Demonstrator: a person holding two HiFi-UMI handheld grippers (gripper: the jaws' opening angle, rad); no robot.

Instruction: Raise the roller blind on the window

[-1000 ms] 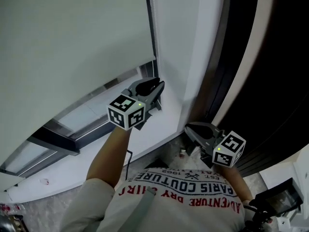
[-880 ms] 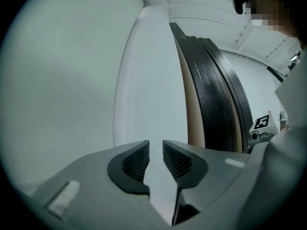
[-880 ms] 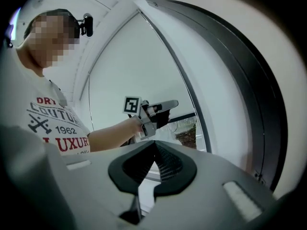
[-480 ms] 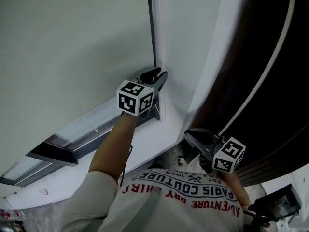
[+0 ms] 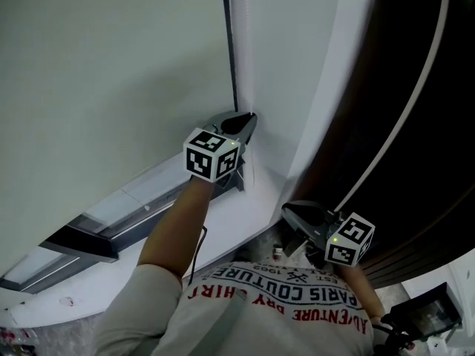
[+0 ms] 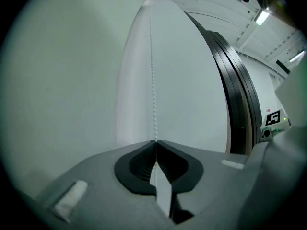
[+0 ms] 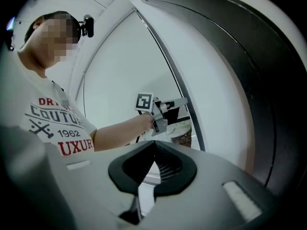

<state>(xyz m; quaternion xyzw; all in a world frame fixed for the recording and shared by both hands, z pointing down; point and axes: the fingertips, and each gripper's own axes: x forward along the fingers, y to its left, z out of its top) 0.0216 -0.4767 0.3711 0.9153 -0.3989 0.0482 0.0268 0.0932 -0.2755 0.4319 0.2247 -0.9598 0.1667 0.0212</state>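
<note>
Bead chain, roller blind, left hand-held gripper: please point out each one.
bead chain (image 6: 153,90): left gripper view, beads above the tips.
roller blind (image 5: 111,65): head view, bare fabric.
left hand-held gripper (image 5: 250,117): head view, between its fingertips.

A white wall runs up the middle of the head view. To its right stands a wide dark panel crossed by one pale curved stripe (whether it is a door cannot be told). At lower left a dark window frame lies above a white sill. Speckled floor shows at bottom centre. Strip lights glow on the white ceiling, upper right of the left gripper view.
</note>
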